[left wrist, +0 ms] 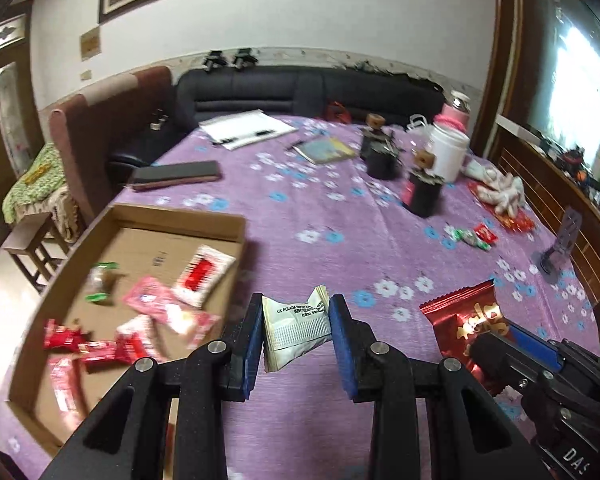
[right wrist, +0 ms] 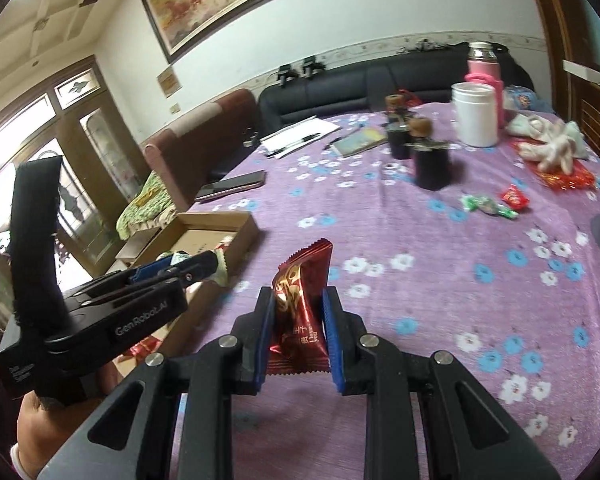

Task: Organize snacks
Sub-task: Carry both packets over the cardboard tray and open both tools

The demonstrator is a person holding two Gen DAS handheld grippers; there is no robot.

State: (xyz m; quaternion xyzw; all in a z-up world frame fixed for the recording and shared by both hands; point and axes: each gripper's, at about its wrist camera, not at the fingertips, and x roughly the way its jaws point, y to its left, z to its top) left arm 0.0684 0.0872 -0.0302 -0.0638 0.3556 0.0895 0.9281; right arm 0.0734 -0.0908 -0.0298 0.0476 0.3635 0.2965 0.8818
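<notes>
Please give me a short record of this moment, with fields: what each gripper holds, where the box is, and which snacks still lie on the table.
left gripper: jaws shut on white snack packet
right gripper: jaws shut on red snack packet
cardboard box: open, on the purple tablecloth, to the left of both grippers; several red, pink and green snacks inside
loose snacks: small green and red ones, far right on the cloth

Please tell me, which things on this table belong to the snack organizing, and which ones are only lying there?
Belong to the job:
- cardboard box with snacks
- white packet in left gripper
- red packet in right gripper
- loose candies

Only lying there:
- white jar
- phone
- papers with pens
- gloves
</notes>
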